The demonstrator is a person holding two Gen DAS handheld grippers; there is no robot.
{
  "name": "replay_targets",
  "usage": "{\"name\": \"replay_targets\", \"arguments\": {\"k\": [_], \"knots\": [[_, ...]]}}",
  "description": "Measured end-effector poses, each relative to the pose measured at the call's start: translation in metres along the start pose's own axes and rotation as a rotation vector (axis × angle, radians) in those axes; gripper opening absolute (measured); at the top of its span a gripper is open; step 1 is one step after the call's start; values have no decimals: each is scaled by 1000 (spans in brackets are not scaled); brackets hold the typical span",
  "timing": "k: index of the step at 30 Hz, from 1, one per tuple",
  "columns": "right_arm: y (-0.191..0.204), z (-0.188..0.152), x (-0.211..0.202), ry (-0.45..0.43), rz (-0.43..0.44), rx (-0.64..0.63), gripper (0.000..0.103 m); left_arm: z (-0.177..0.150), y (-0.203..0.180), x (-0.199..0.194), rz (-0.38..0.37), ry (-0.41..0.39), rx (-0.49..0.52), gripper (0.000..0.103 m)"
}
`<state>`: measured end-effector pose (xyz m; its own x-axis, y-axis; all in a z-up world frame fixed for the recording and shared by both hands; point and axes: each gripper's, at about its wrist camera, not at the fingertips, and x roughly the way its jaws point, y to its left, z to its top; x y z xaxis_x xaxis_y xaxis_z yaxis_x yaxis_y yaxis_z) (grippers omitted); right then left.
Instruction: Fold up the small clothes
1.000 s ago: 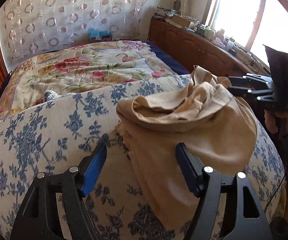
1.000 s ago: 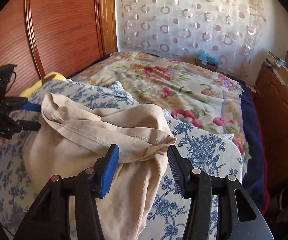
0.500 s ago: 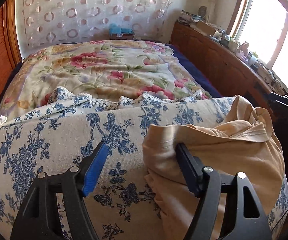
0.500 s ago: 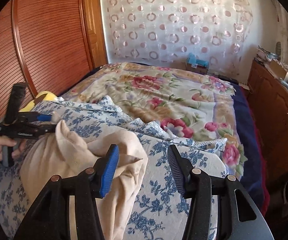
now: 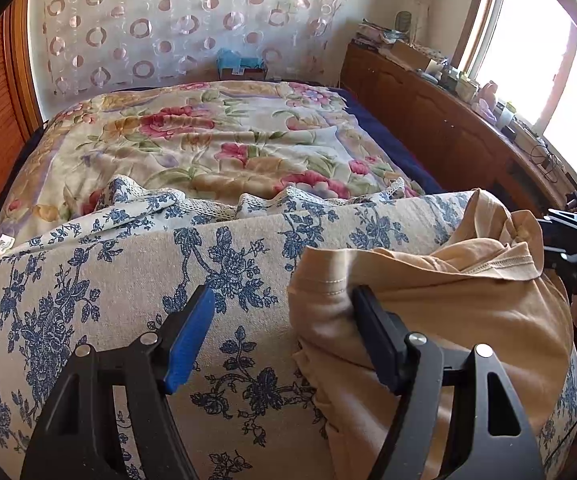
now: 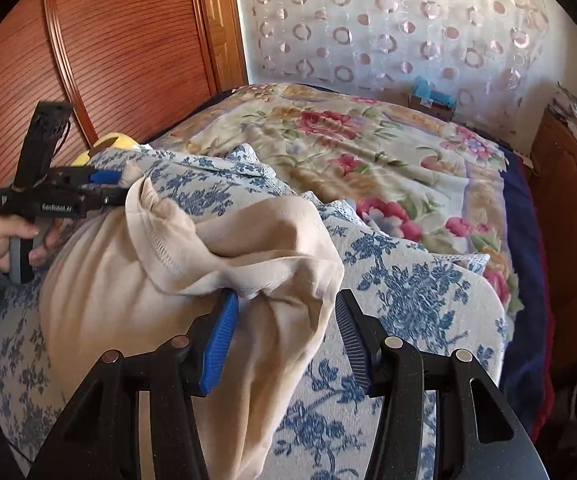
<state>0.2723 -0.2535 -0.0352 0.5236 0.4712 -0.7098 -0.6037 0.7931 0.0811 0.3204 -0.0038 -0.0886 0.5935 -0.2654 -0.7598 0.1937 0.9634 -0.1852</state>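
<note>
Garment: a beige garment [image 5: 468, 320] lies bunched on a blue-flowered cushion [image 5: 128, 280], its stitched hems rumpled on top.
Left gripper [image 5: 284, 336]: fingers stand wide, gaping; the blue left finger [image 5: 192, 336] is over bare cushion, and the black right finger [image 5: 372, 328] lies against the garment's near edge, the cloth folding over its tip. Most of the gap between the fingers shows cushion, with only the garment's left border inside it. No pinch on the cloth can be seen.
Right gripper [image 6: 284, 332]: fingers stand about half apart. A bunched fold of the garment [image 6: 192, 280] hangs between them, draped over the tip of the blue left finger [image 6: 218, 344]; the ribbed black right finger [image 6: 352, 340] is just beside the cloth, over cushion. Whether the pads press the fold I cannot tell.
Other views: the left gripper [image 6: 104, 192] shows in the right view beyond the garment's far corner, held by a hand [image 6: 12, 240]; the right gripper's black body [image 5: 572, 252] shows in the left view at the garment's right end.
Beyond the fingers: a flowered quilt [image 5: 208, 140] covers the bed; a yellow thing [image 6: 112, 142] peeks from behind the cushion.
</note>
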Motion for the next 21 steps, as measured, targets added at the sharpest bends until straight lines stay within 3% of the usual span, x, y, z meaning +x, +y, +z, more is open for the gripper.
{"name": "replay_targets", "arguments": {"k": [1, 3, 8, 10, 12, 14, 18, 21], "knots": [[-1, 4, 1, -10, 26, -12, 45, 0, 0, -1, -2, -2, -3, 73], [-5, 12, 3, -31, 29, 8, 8, 0, 0, -5, -7, -15, -6, 73], [-28, 15, 9, -66, -123, 166, 5, -4, 1, -24, -5, -67, -12, 73], [-30, 14, 9, -63, -118, 174, 9, -7, 0, -31, -15, -73, -16, 73], [-29, 10, 9, -48, -123, 180, 38, -10, -1, -33, -19, -69, -10, 73], [-27, 9, 8, -39, -95, 184, 52, -13, -2, -32, -17, -47, -2, 73], [-26, 6, 7, -7, -56, 191, 62, -23, -2, -28, -38, -14, -11, 73], [-27, 9, 13, 37, -6, 206, 63, -27, -2, -21, -71, 15, -26, 70]]}}
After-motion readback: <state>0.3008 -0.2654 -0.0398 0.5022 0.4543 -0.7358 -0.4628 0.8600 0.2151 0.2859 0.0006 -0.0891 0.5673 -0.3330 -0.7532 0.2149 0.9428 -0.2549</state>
